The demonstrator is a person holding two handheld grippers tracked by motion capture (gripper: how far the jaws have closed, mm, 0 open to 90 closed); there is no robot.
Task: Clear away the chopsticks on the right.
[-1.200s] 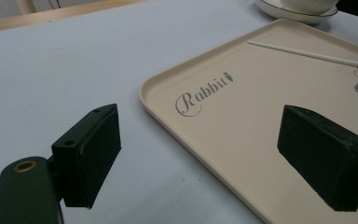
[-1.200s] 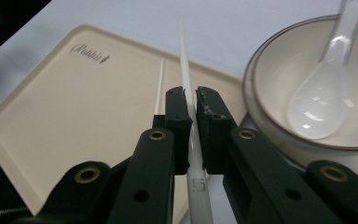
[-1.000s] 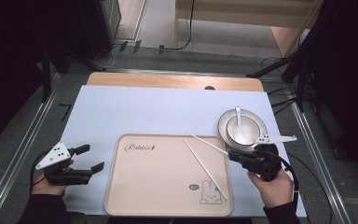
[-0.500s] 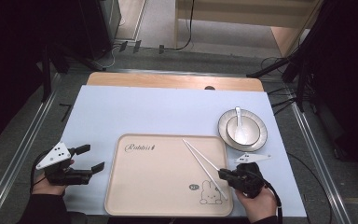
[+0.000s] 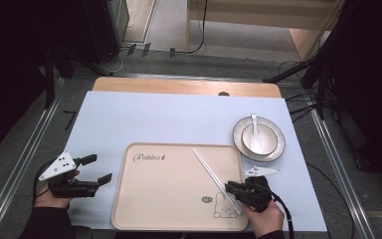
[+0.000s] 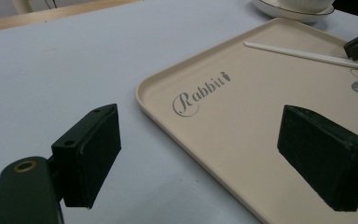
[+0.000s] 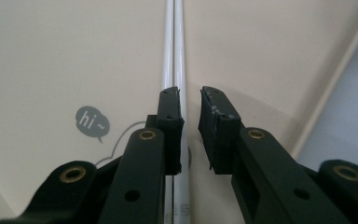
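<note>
- The right tongs [image 7: 190, 105] rise from the bottom of the frame, jaws nearly closed with a narrow gap between them.
- Two white chopsticks [image 7: 175, 46] lie side by side, running from top centre down under the left jaw.
- They rest on a beige tray [image 7: 65, 56].
- A grey "hi~" speech bubble [image 7: 92, 122] sits at middle left.
- The pale blue surface [image 7: 349, 116] shows at right.

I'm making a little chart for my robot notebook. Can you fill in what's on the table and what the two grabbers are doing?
table cover: pale blue sheet
tray: beige tray with "Rabbit" lettering and a bunny drawing
chopsticks: white pair lying side by side on the tray
dish: plate right of the tray, holding a bowl with a white spoon
left gripper: jaws wide open, left of the tray, holding nothing
right gripper: over the chopsticks' near end, jaws nearly closed with a small gap; grip uncertain
</note>
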